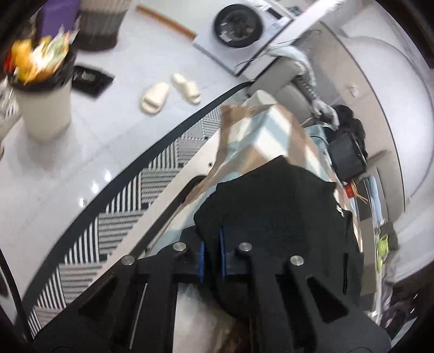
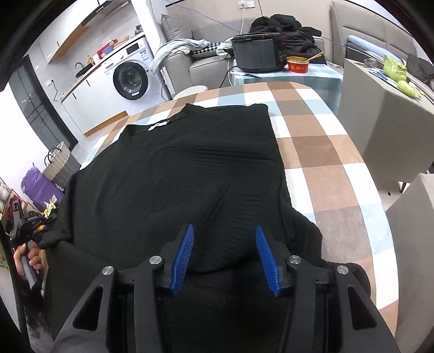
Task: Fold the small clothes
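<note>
A black knit garment (image 2: 190, 163) lies spread on the table's checked cloth (image 2: 312, 152), its collar with a white label at the far side. My right gripper (image 2: 224, 230) hovers over the near edge, open, with a raised fold of the fabric between its blue pads (image 2: 184, 252). At the far left a hand holds my left gripper (image 2: 32, 221) at the garment's left corner. In the blurred left wrist view that gripper (image 1: 211, 236) is shut, its blue pads pinching the edge of the black garment (image 1: 271, 211).
Beyond the table stand a black cooker (image 2: 257, 54), a red bowl (image 2: 298, 65) and a sofa with piled clothes (image 2: 287, 30). A grey cabinet (image 2: 379, 108) is at the right. On the floor are a striped rug (image 1: 152, 173), slippers (image 1: 171, 92), a full bin (image 1: 43, 108) and a washing machine (image 1: 236, 24).
</note>
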### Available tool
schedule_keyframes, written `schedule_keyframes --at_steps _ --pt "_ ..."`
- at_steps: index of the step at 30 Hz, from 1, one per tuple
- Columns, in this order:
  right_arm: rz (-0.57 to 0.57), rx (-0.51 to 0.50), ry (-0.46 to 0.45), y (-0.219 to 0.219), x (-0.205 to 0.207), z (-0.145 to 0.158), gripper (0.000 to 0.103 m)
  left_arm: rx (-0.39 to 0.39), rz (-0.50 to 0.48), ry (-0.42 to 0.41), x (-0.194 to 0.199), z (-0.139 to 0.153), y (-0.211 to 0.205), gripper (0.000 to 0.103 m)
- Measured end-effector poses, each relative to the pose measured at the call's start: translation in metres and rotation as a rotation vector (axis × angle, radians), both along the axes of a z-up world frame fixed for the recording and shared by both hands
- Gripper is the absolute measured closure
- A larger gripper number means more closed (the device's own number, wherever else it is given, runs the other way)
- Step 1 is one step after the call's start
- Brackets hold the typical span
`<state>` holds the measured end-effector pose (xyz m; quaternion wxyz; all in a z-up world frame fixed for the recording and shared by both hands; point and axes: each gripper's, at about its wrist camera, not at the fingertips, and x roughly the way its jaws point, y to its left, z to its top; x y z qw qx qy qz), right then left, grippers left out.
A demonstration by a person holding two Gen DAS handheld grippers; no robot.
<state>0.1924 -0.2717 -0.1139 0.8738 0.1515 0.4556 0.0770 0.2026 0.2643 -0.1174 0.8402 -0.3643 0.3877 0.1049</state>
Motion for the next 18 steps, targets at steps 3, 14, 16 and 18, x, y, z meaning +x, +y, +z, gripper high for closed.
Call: schedule_keyframes --at_steps 3,14,16,18 --pt "-0.005 0.009 -0.004 -0.003 -0.004 0.001 0.054 0.048 -0.025 -0.034 0.01 0.027 -0.013 0.098" --pt "-0.021 0.044 -0.022 -0.018 -0.013 0.003 0.053 0.206 -0.317 -0.161 0.113 0.15 -0.139 0.098" --pt "-0.03 0.044 -0.027 -0.021 -0.015 0.004 0.053 0.228 -0.422 -0.151 0.134 0.16 -0.182 0.096" --pt "-0.039 0.04 -0.029 -0.023 -0.018 0.006 0.052 0.252 -0.487 -0.114 0.148 0.162 -0.216 0.062"
